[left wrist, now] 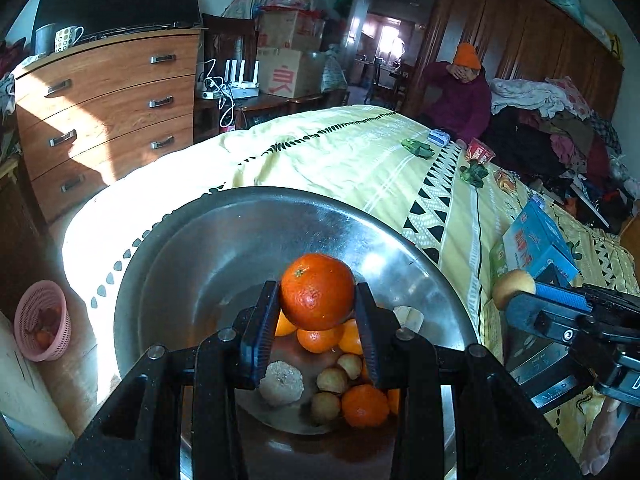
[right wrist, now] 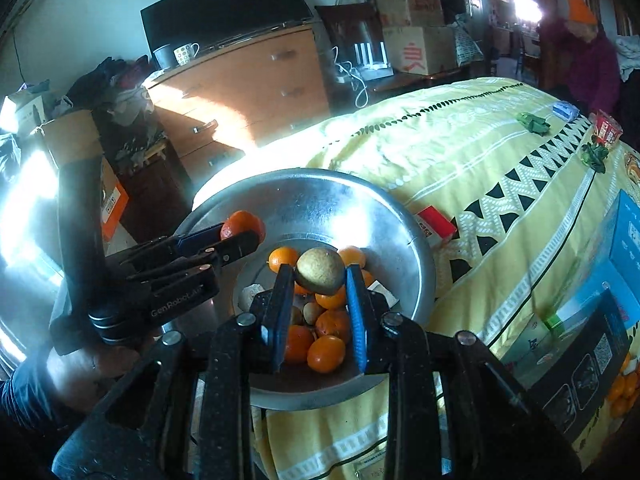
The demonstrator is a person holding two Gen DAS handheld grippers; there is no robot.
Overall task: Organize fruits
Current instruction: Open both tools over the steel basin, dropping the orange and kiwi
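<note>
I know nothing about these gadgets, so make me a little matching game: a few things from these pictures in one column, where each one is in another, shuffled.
Things:
1. dark orange tangerine
2. brownish-yellow round fruit
3. spotted white mug
4. pink plastic basket

Places:
A. on the wooden dresser
B. on the floor beside the bed
C. in the left gripper jaws
D. in the right gripper jaws

Pairs: 1-C, 2-D, 3-A, 4-B
</note>
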